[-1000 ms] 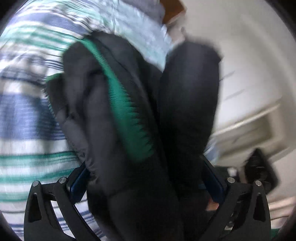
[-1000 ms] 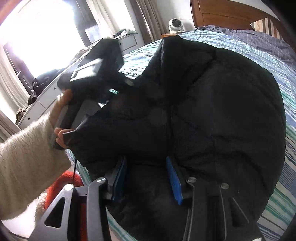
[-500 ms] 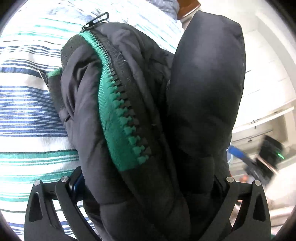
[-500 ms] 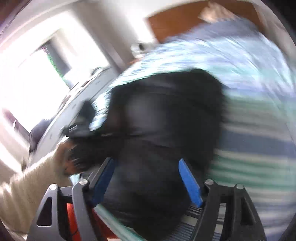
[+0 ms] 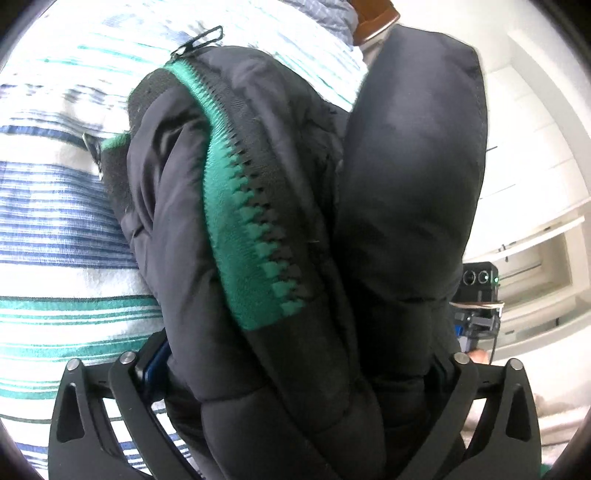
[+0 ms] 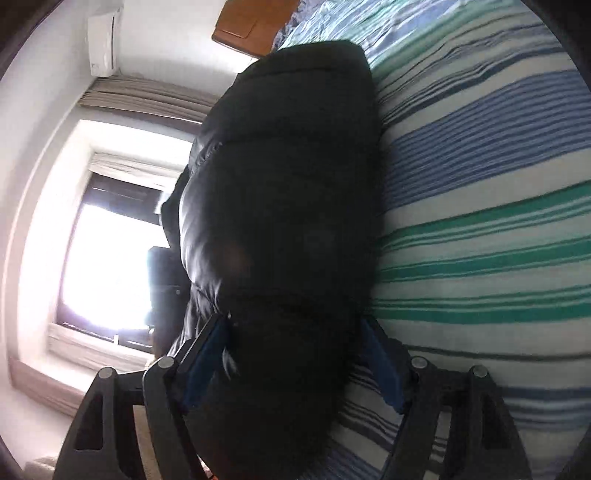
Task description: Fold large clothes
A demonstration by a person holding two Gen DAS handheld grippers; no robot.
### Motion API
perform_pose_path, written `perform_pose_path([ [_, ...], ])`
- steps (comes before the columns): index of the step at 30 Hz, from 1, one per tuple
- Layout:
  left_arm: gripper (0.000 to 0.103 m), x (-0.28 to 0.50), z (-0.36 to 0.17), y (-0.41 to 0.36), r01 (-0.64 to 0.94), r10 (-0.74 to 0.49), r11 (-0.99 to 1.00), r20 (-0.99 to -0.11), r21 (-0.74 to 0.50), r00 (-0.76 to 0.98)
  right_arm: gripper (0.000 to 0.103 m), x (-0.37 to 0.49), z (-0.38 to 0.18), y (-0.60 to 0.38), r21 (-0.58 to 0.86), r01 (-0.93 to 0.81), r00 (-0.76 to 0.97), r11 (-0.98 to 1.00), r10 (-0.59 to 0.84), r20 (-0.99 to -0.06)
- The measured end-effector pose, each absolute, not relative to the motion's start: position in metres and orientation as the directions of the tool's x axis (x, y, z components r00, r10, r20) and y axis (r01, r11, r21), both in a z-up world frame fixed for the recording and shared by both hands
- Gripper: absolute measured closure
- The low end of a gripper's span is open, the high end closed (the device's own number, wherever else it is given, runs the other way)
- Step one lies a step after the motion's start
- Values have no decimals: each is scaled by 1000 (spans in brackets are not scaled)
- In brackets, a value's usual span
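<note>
- The left gripper (image 5: 295, 373) is clamped on a thick bunch of the black padded jacket (image 5: 402, 192), which fills the whole gap between its fingers, wedged tight from pad to pad.
- The jacket rises from that grip toward 12 o'clock in two puffy folds; a green zipper (image 5: 243, 236) runs along the left fold from about 6 up to 11 o'clock, with a metal pull (image 5: 201, 38) at its top end.
- The right gripper (image 6: 295, 365) is rolled on its side with the jacket (image 6: 288, 177) between its blue pads (image 6: 382, 365); the jaws stand wide, and whether the pads press the fabric I cannot tell.
- Behind the jacket, at 3 o'clock in the right wrist view, lies the striped bed cover (image 6: 487, 206) in white, blue and green; the jacket rests against it.
- Farthest off, a bright window (image 6: 107, 258) at 9 o'clock and a wooden headboard (image 6: 251, 22) at 12 o'clock.
</note>
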State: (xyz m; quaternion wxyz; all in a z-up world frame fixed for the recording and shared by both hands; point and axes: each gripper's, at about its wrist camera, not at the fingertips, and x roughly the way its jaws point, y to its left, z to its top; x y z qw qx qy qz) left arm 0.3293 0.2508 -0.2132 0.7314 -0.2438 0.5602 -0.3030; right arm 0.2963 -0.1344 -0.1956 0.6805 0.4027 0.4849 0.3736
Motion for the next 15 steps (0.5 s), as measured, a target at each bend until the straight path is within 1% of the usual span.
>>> perform_pose_path([
  [4, 0, 329, -221, 261, 137, -742, 667, -637, -732, 210, 25, 310, -198, -116, 920, -118, 235, 375, 910, -341],
  [6, 1, 328, -223, 263, 112, -737, 669, -637, -734, 228, 25, 320, -197, -104, 913, -124, 239, 388, 905, -352],
  [8, 6, 324, -221, 264, 98, -723, 681, -646, -725, 247, 28, 323, -189, -98, 895, -152, 248, 420, 892, -377],
  [10, 12, 317, -216, 265, 91, -712, 689, -649, -719, 267, 35, 316, -173, -97, 868, -207, 264, 451, 880, -395],
  [12, 21, 304, -201, 264, 103, -702, 698, -649, -709, 294, 38, 306, -153, -97, 852, -263, 280, 453, 881, -382],
  [15, 24, 290, -173, 259, 137, -707, 690, -622, -711, 336, 38, 295, -121, -101, 837, -338, 305, 430, 891, -335],
])
